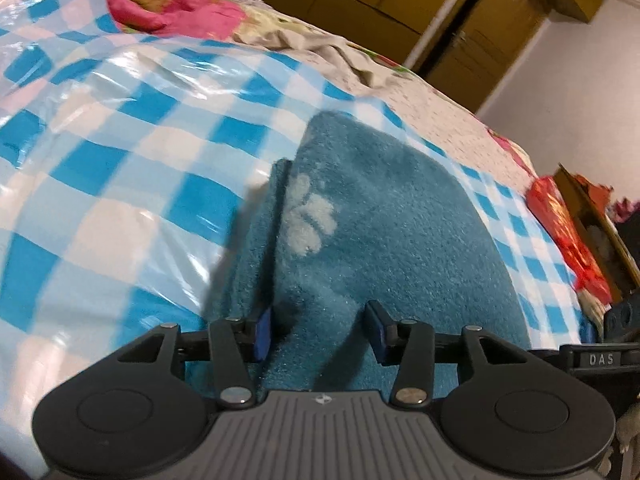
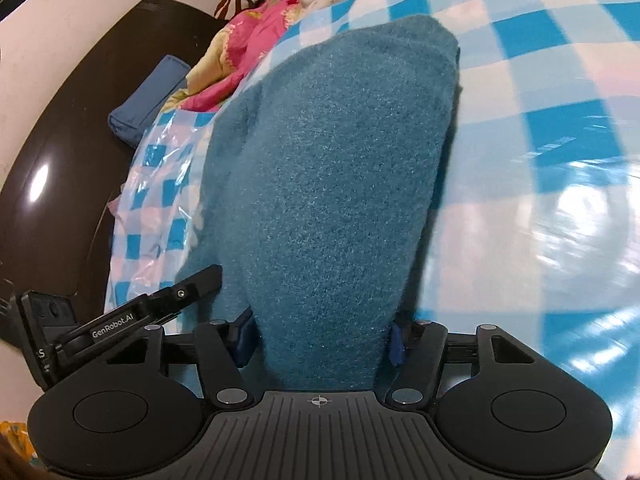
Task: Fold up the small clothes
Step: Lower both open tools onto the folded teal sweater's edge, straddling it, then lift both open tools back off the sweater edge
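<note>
The teal fleece garment (image 1: 384, 216) looks soft, thick and light: it should bend wherever it is lifted, sag between two holds, and slide easily on the glossy blue-and-white checked plastic sheet (image 1: 120, 128) that covers the bed. My judgement is that the best hold is on a doubled edge or corner, where the layers give the pads something to bite, not on the flat middle of the pile.

In the left wrist view the garment fills the lower centre of the frame, running from between the fingers up toward the middle, with a pale paw-print mark left of centre and a folded edge along its left side. The left tool (image 1: 318, 330) stands partly open, its blue pads on either side of a ridge of fleece; a gap shows beside the right pad, so it does not seem to be pinching.

In the right wrist view the same garment (image 2: 332, 184) rises as a tall hump from the bottom centre to the upper middle. The right tool (image 2: 320, 340) is spread wide around its near end, and the fleece fills the span between the pads (whether they press it or merely flank it I cannot tell). The left tool's body shows at the lower left.
</note>
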Demonstrator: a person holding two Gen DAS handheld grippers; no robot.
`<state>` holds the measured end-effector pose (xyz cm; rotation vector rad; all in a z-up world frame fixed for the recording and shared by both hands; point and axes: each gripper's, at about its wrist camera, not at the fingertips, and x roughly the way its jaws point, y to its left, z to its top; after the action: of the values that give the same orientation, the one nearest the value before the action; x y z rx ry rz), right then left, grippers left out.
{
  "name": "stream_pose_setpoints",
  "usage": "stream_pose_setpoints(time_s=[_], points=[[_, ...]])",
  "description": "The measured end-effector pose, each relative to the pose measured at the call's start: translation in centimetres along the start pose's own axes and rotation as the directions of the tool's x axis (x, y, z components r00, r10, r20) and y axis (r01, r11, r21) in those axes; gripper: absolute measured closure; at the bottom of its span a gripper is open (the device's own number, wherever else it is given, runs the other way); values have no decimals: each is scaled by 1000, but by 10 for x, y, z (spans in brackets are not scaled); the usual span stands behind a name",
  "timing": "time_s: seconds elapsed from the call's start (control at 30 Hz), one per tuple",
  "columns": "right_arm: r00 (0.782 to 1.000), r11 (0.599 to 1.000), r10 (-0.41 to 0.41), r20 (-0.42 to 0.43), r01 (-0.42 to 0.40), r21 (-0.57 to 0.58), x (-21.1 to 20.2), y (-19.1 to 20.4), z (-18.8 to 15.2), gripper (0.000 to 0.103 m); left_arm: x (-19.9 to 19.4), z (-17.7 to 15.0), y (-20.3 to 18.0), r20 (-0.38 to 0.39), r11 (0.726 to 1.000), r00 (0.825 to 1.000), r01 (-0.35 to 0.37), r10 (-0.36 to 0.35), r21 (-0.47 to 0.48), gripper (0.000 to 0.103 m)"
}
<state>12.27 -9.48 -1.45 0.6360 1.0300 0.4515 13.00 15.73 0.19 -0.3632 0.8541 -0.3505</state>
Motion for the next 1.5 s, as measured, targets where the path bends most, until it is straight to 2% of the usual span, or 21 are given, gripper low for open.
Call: stream_pose_setpoints(time_s=[0.27,0.47,0.67,0.77,0.87,1.03,1.13,1.27,1.4,1.5], points=[[994,995,-99,38,99,-18,-64,-37,-7,43,17,-26,-81,-66,985,998,36,-25,168,43],[981,987,-160,108,160,11,-96,-57,-7,44,37,-29,-122,-97,980,994,68,-50,189,43],[971,978,-201,132,192,78,-132,-89,-29,44,44,-53,-164,-118,955,990,108,-78,276,43],[968,974,-218,124,209,83,-139,-95,-33,42,44,-55,-171,-110,951,992,89,-58,297,43],[959,969,-246,138,243,39,-143,-84,-35,41,35,-48,-168,-107,956,993,71,-42,286,43],[945,958,-281,167,288,-14,-146,-76,-39,38,20,-34,-169,-29,953,1000,6,3,304,44],[941,955,-290,173,296,-9,-145,-80,-40,37,28,-24,-175,-13,954,1000,-10,14,300,44],[934,949,-307,182,315,-20,-145,-77,-40,37,53,-24,-181,-16,940,994,-93,104,327,42],[924,938,-331,193,344,-38,-142,-71,-40,37,54,-26,-167,-10,957,995,-97,104,273,39],[914,927,-353,201,371,-59,-138,-66,-41,37,52,-30,-164,8,948,991,-130,134,292,36]])
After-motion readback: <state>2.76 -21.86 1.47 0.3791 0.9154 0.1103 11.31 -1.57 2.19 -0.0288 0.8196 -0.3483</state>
